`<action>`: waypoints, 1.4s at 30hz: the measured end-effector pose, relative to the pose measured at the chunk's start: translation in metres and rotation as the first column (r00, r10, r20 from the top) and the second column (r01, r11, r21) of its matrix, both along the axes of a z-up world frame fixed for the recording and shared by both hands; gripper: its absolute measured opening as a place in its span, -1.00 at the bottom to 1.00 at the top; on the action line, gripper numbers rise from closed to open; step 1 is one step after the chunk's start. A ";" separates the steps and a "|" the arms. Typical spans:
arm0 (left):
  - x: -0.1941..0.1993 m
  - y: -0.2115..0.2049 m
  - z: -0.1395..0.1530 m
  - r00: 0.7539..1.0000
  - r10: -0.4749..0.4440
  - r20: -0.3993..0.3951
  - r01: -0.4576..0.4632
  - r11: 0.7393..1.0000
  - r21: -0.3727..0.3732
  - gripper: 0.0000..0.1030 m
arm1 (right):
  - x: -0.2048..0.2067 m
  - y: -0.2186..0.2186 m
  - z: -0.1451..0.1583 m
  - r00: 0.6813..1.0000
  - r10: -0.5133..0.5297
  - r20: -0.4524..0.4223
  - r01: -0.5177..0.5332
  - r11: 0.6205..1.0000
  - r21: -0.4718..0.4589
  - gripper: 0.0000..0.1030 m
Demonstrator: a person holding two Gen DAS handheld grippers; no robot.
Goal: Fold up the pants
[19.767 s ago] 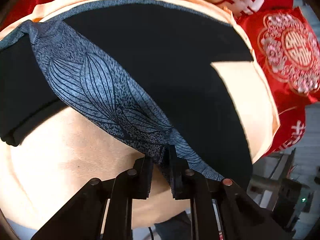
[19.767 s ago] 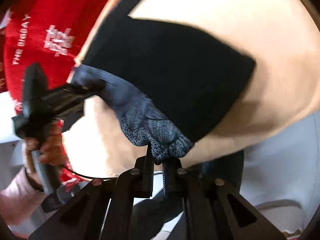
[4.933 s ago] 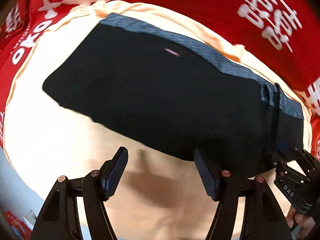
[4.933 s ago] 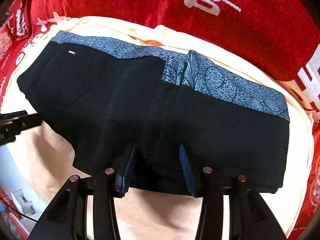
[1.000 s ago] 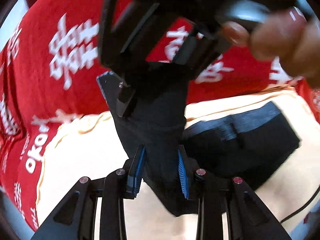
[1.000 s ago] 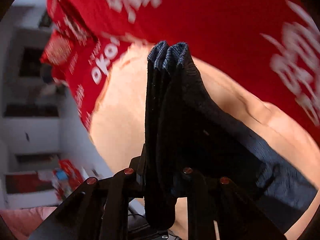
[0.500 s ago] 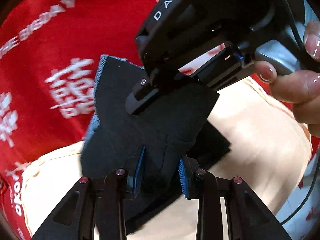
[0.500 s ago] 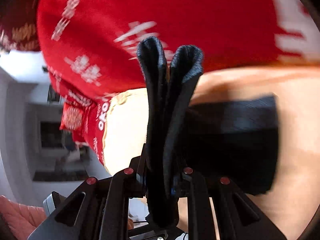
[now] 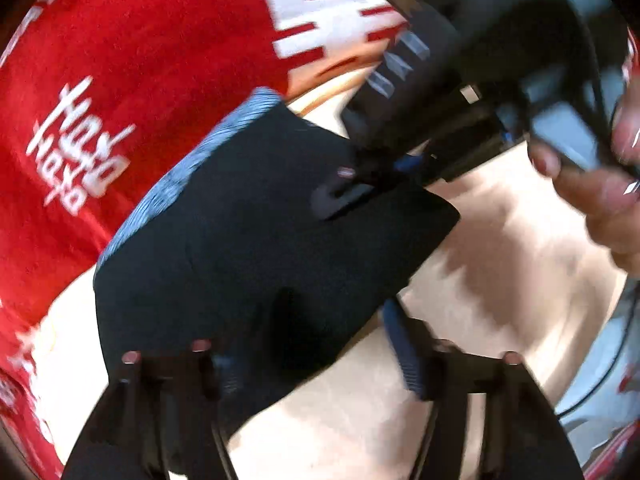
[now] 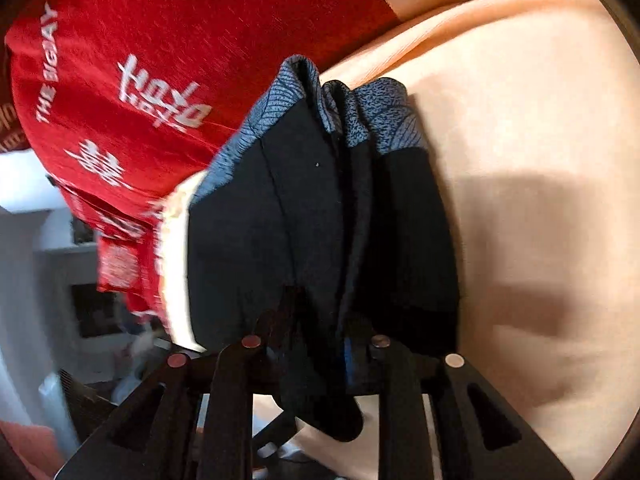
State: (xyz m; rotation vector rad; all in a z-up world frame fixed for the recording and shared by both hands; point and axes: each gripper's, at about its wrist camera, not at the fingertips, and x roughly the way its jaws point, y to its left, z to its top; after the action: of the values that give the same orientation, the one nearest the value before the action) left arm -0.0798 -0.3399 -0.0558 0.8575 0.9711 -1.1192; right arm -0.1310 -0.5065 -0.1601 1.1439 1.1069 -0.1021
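**Folded pants coming down on the cream sheet**

Left tool (image 9: 316, 356) is opening, its pads spreading off the black pants (image 9: 256, 232), cloth lying between them but no longer pinched; right tool (image 10: 316, 344) is easing apart yet still nips the bunched folds of the pants (image 10: 320, 220); the grey patterned waistband (image 10: 360, 116) sits toward the red blanket (image 10: 140, 40); the bundle rests on the cream sheet (image 10: 520, 140); a hand (image 9: 600, 192) grips the right tool's handle.

The pants (image 9: 256, 248) are black with a blue-grey leaf-patterned waistband (image 10: 372, 116), folded into a thick, compact bundle of several layers. One end of the bundle sits between the right fingers (image 10: 276, 332); its near edge lies between the spread left fingers (image 9: 404, 352).
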 end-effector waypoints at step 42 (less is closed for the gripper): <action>0.181 0.102 -0.017 0.782 0.612 -0.115 -0.591 0.788 0.172 0.61 | 0.009 0.056 0.031 0.940 0.030 -0.339 -0.210 0.835 -0.508 0.45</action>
State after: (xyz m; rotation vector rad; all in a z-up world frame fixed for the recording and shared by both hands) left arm 0.1013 -0.2377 -0.0727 0.4870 1.3498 -0.5752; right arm -0.1217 -0.4505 -0.1295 0.5514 1.3255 -0.4862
